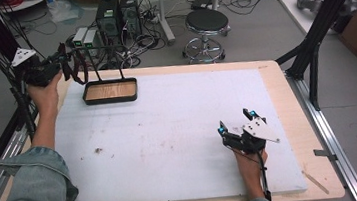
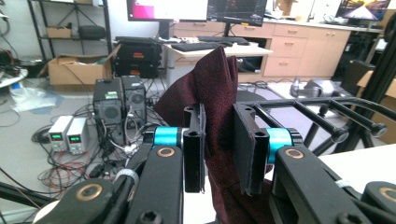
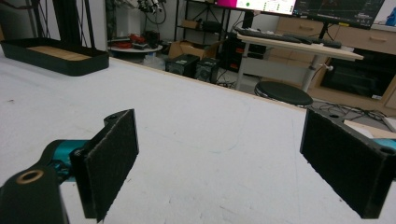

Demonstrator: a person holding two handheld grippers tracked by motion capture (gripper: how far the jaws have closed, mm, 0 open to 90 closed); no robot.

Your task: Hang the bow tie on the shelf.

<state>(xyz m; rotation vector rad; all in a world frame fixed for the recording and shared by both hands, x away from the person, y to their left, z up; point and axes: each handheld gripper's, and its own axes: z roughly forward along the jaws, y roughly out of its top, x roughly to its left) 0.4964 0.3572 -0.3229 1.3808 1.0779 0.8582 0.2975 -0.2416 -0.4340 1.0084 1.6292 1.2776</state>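
A dark maroon cloth (image 2: pixel 217 79) stands up between the jaws of my left gripper (image 2: pixel 219 112), which is shut on it. In the high view the left gripper (image 1: pixel 64 59) is held above the table's far left corner, with the cloth (image 1: pixel 79 70) hanging dark beside it. Just to its right is a thin black rack (image 1: pixel 103 50) with several rods (image 2: pixel 327 105), standing over a black tray (image 1: pixel 111 98) with a wooden floor. My right gripper (image 1: pixel 236 119) rests low over the white mat at the near right, open, with nothing between its pads (image 3: pixel 112 163).
A white foam mat (image 1: pixel 169 131) covers most of the wooden table. The black tray (image 3: pixel 70 65) lies far off in the right gripper view. Beyond the table's far edge are a stool (image 1: pixel 206 22), computer boxes and cables on the floor. Black frame posts (image 1: pixel 320 30) stand at the right.
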